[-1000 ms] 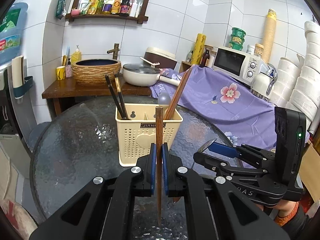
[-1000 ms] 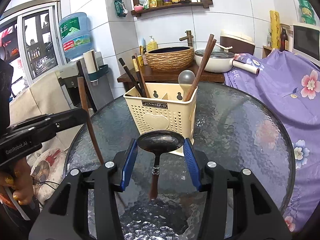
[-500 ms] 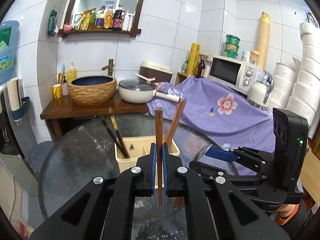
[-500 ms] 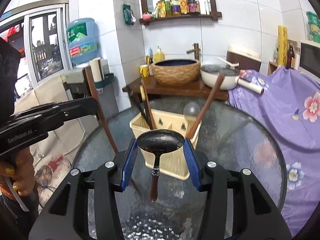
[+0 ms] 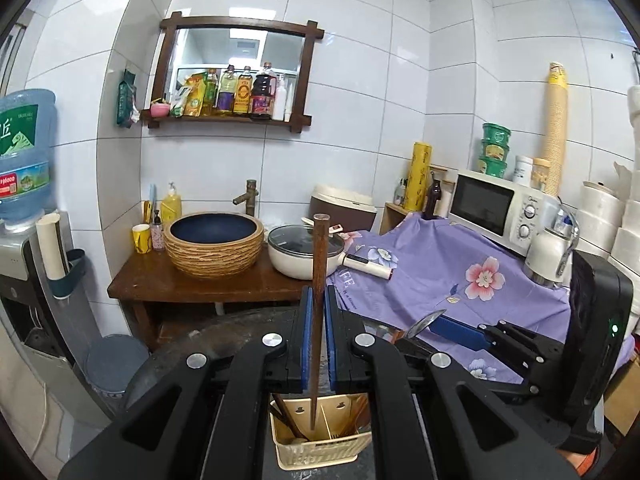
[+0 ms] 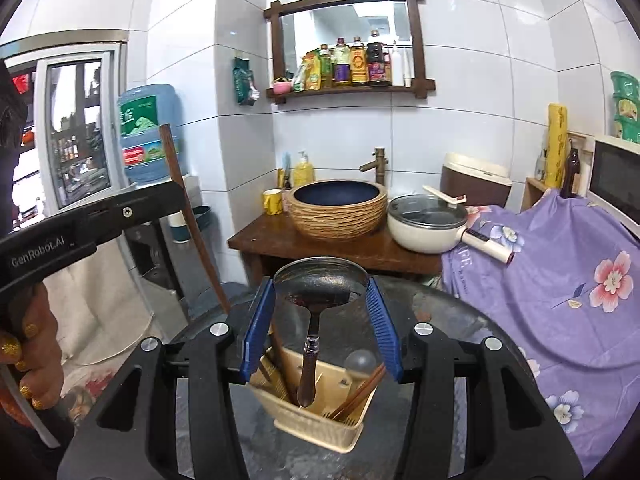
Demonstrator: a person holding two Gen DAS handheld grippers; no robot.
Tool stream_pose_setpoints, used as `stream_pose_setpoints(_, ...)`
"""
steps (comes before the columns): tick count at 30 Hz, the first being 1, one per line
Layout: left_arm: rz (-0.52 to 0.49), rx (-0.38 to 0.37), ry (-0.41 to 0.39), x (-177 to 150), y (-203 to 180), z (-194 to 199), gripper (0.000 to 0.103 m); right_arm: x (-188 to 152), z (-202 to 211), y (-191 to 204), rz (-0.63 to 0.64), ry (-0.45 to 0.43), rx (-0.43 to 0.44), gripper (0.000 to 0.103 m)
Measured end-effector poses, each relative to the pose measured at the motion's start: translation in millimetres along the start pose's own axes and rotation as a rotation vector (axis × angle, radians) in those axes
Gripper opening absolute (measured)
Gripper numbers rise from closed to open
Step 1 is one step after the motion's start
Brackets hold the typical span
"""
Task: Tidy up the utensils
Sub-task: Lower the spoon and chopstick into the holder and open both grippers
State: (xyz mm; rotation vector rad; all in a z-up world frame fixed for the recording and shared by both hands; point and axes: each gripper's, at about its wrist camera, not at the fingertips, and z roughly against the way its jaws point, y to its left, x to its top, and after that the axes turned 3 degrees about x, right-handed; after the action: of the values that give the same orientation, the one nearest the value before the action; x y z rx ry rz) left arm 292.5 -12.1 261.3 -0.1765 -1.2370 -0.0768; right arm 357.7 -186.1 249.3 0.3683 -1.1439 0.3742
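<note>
My left gripper (image 5: 319,290) is shut on a brown chopstick (image 5: 320,248) that stands upright between its blue pads. The chopstick's lower tip hangs just above the cream utensil caddy (image 5: 320,454). My right gripper (image 6: 320,281) is shut on the bowl of a dark metal spoon (image 6: 316,294), and the spoon's wooden handle hangs down over the caddy (image 6: 316,426). The caddy holds several chopsticks and a round-bowled spoon (image 6: 360,360). The left gripper (image 6: 120,216) with its chopstick (image 6: 192,220) shows at left, in a person's hand (image 6: 24,352). The right gripper (image 5: 460,330) shows at right.
The caddy stands on a round dark glass table (image 6: 460,320). Behind it is a wooden stand (image 5: 200,284) with a woven basin (image 5: 214,242) and a white pot (image 5: 304,256). A purple flowered cloth (image 5: 460,280) and a microwave (image 5: 496,208) are at right, a water dispenser (image 5: 24,160) at left.
Both grippers have risen with their utensils. The caddy, before in front of the fingers, now lies low beneath them, and more of the wall and mirror shelf shows.
</note>
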Motion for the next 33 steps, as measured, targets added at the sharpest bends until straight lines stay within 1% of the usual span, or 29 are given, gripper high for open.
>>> stream_pose_setpoints(2,-0.004,0.025,0.018,-9,-1,-16,0.006,-6,-10,-2,0.001,0.006,-0.022,0.048)
stream_pose_setpoints(3,0.0,0.03,0.034,-15,0,-23,0.006,-13,-18,-4,-0.004,0.016,-0.029,0.048)
stream_pose_setpoints(5,-0.003,0.062,0.054,-27,2,-38,0.006,-26,-31,-7,-0.006,0.036,-0.044,0.048)
stream_pose_setpoints(8,0.021,0.057,0.102,-45,8,-57,0.006,-46,-45,-11,-0.002,0.055,-0.065,0.048)
stream_pose_setpoints(13,0.016,0.06,0.171,-80,9,-79,0.006,-81,-64,-13,0.006,0.086,-0.08,0.048)
stream_pose_setpoints(17,0.013,0.061,0.214,-101,10,-91,0.006,-104,-72,-11,0.029,0.093,-0.091,0.048)
stream_pose_setpoints(20,0.018,0.06,0.244,-114,13,-98,0.006,-114,-74,-7,0.059,0.097,-0.1,0.048)
stream_pose_setpoints(21,0.018,0.062,0.244,-118,14,-99,0.003,-118,-76,-7,0.062,0.105,-0.101,0.048)
stream_pose_setpoints(22,0.012,0.068,0.252,-121,15,-101,0.001,-122,-77,-8,0.061,0.112,-0.099,0.048)
stream_pose_setpoints(25,0.016,0.064,0.273,-128,17,-105,0.0,-127,-79,-11,0.045,0.112,-0.1,0.048)
stream_pose_setpoints(29,0.014,0.063,0.278,-132,18,-105,0.0,-127,-79,-12,0.038,0.107,-0.096,0.048)
stream_pose_setpoints(33,0.023,0.048,0.26,-131,18,-100,0.0,-128,-77,-12,0.037,0.096,-0.088,0.049)
